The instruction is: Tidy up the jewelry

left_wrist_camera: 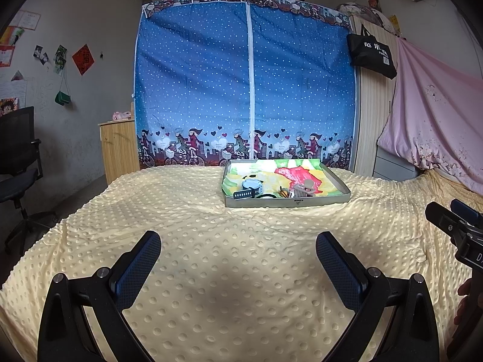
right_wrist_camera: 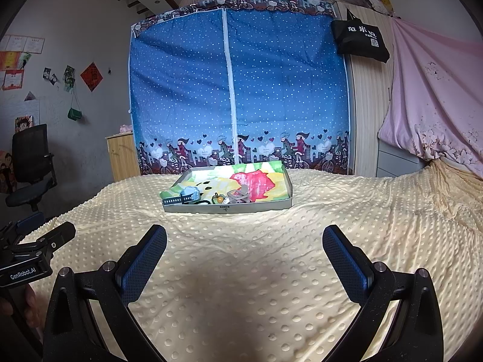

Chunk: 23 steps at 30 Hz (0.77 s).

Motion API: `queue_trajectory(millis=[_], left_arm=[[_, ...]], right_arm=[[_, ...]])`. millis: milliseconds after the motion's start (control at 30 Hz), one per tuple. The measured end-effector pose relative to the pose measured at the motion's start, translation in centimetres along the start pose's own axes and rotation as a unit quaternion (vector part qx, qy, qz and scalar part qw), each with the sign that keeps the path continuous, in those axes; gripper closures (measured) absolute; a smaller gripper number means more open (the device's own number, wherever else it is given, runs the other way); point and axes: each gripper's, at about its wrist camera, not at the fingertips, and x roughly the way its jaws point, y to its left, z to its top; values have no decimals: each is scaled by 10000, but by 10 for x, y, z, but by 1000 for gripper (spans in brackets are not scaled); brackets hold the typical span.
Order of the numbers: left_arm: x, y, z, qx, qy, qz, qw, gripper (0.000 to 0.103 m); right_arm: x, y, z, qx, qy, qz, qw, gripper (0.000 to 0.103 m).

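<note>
A shallow grey tray (left_wrist_camera: 286,201) (right_wrist_camera: 226,208) with a colourful lining lies far ahead on the cream dotted blanket. Along its near edge lie a light blue watch (left_wrist_camera: 250,187) (right_wrist_camera: 188,195), a small yellow-and-dark trinket (left_wrist_camera: 283,192) (right_wrist_camera: 218,199) and a beige hair claw (left_wrist_camera: 303,187) (right_wrist_camera: 238,194). My left gripper (left_wrist_camera: 238,249) hovers open over bare blanket, well short of the tray, with nothing between its fingers. Beside it my right gripper (right_wrist_camera: 244,242) also stands open and holds nothing. Each gripper shows at the edge of the other's view.
The cream blanket (left_wrist_camera: 211,271) covers a bed. Behind stands a blue dotted fabric wardrobe (left_wrist_camera: 244,84). A wooden cabinet (left_wrist_camera: 117,147) and a black office chair (left_wrist_camera: 18,157) are at the left. A pink cloth (left_wrist_camera: 437,114) hangs at the right.
</note>
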Motion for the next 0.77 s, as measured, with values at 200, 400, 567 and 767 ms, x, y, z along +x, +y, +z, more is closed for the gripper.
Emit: queue_trajectory(millis=[200, 400, 567, 767], left_arm=[[1, 1, -1, -67, 96, -85, 9999, 0], [-1, -2, -3, 2, 67, 84, 9999, 0], [1, -3, -4, 39, 107, 82, 9999, 0], [2, -3, -4, 57, 96, 112, 9999, 0]], right_arm=[[-1, 0, 0, 6, -2, -1, 10000, 1], [0, 0, 0, 14, -4, 4, 10000, 1], [0, 0, 0, 8, 1, -2, 10000, 1], [-1, 0, 0, 24, -2, -5, 10000, 1]])
